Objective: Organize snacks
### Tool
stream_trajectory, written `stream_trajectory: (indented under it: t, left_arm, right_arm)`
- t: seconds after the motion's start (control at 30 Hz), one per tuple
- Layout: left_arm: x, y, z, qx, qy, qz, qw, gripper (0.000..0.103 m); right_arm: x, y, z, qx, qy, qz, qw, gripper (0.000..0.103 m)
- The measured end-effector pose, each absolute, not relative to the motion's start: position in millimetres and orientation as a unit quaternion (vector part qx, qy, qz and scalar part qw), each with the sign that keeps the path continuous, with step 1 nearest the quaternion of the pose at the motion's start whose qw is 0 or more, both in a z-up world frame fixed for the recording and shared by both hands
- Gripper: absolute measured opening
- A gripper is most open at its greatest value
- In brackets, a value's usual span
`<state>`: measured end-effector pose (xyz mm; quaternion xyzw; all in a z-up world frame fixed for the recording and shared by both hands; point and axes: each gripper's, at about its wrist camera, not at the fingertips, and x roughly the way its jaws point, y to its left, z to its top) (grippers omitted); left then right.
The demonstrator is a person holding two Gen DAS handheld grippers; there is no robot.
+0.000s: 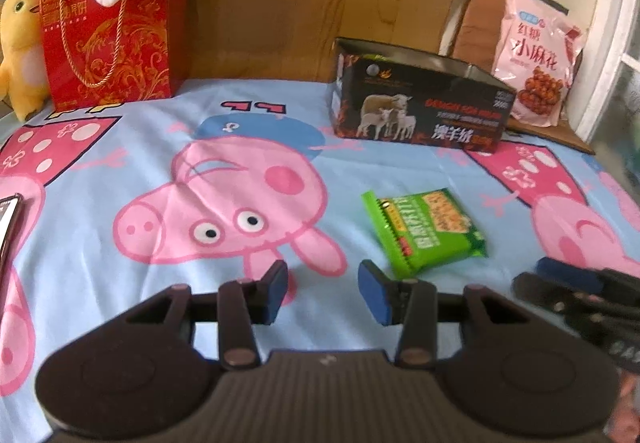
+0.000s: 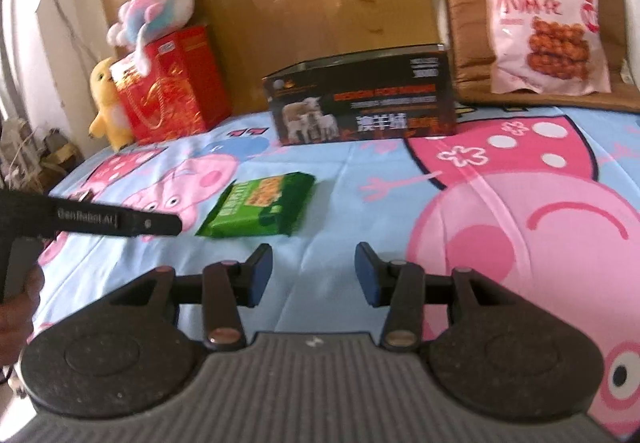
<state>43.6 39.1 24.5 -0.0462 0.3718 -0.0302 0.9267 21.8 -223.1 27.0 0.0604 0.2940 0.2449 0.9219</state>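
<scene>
Flat green snack packet (image 1: 425, 231), unopened

Yellow duck plush (image 1: 20, 43), cartoon-pig sheet (image 1: 120, 147)

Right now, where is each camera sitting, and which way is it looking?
Left wrist: sits on the left gripper, looking forward and down over the bed sheet; its open fingers show, with the right gripper at the right edge.
Right wrist: sits on the right gripper, facing the same way; its open fingers show, with the left gripper and a hand at the left.
Shared: green packet, black box, pink bag.
</scene>
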Motion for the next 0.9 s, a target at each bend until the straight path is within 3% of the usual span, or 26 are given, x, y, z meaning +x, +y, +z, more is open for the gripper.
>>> stream_trajectory:
  t: [0.2,0.9]
  left_arm:
    - [40.5,30.1,17.1,-0.009,0.347,-0.022,0.937,0.049]
    - [41.0,27.1,9.1,0.002,0.322,-0.03,0.946,0.063]
  right_arm:
    - [20.0,-225.0,26.4,0.064,0.286,0.224,0.929,0.072]
    - [25.9,-234.2,25.7,0.092,0.288,0.211,0.93,0.078]
